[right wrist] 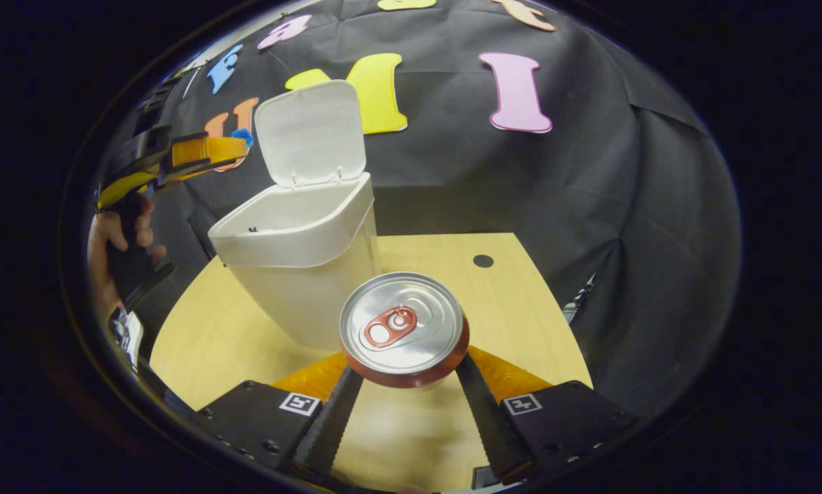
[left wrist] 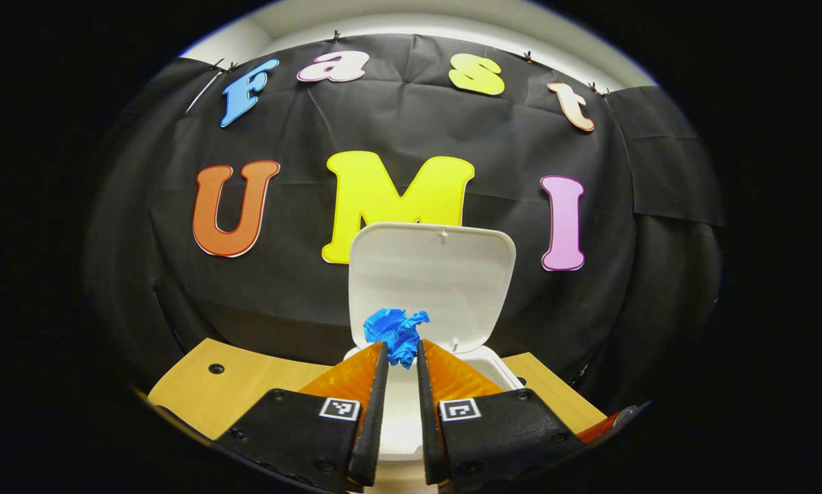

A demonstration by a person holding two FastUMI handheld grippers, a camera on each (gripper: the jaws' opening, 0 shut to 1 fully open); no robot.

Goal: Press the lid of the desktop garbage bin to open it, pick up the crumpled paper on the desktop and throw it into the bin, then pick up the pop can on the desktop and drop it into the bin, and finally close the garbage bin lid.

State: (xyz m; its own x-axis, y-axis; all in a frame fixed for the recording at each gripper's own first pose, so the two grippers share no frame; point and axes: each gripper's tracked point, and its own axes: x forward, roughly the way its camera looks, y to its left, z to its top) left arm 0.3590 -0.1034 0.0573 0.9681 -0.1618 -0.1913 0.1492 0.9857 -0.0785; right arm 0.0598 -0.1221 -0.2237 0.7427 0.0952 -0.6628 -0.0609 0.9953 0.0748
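Pinching blue paper (left wrist: 396, 334) over open bin (right wrist: 294, 237): left fingers (left wrist: 403, 357); right fingers (right wrist: 404, 374) grip can (right wrist: 403, 328); wooden desktop (right wrist: 514, 309).

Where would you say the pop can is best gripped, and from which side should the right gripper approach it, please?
Grip the pop can across its round side wall just below the rim, coming in level from the front edge of the table. It stands upright, and the right gripper already straddles it there.
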